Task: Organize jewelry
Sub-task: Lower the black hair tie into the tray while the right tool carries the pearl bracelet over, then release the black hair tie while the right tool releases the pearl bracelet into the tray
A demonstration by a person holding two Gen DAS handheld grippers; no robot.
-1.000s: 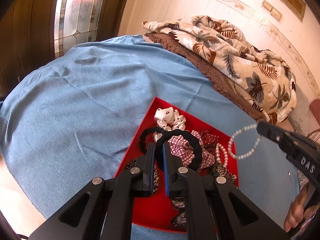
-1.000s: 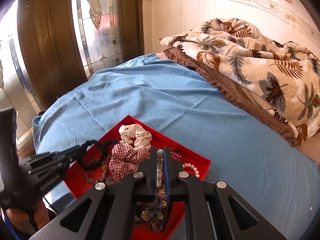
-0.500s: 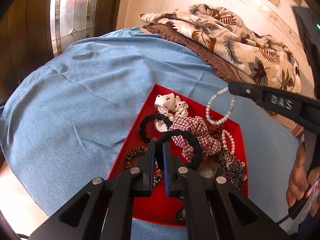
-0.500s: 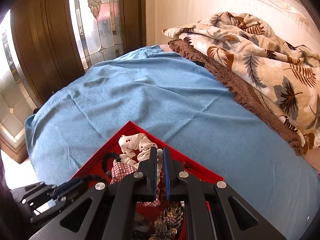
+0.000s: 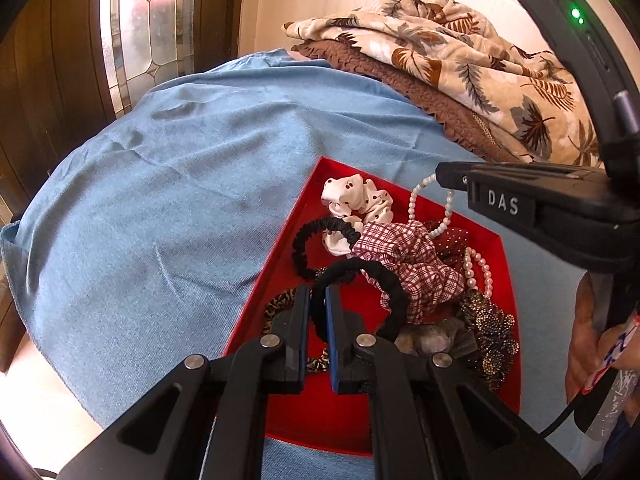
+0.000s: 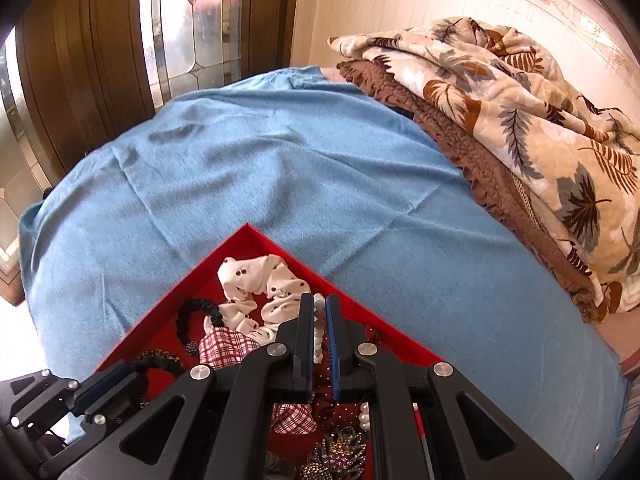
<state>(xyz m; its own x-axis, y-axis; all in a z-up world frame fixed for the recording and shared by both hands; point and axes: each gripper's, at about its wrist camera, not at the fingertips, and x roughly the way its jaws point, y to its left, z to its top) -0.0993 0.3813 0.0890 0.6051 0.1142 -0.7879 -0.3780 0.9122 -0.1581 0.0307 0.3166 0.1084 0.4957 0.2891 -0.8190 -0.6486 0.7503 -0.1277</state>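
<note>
Red cardboard tray [image 5: 400, 432] on the blue bedspread [image 5: 168, 208] holds the jumble; my left gripper [image 5: 318, 300] pinches a black fabric hair band [image 5: 372, 280] above its near half, and my right gripper [image 6: 320, 320] pinches a white pearl bracelet [image 5: 434, 208] dangling over the far side. I judge we're mid-sort, both pieces lifted. Next I'd carry each clear of the tangled scrunchies and set them apart.

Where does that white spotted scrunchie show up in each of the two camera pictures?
Left wrist view: the white spotted scrunchie lies right of centre, in the far corner of the red tray.
Right wrist view: the scrunchie sits low centre, just beyond the right gripper.
Shared landmark: the tray's far corner, on the blue cloth.
</note>
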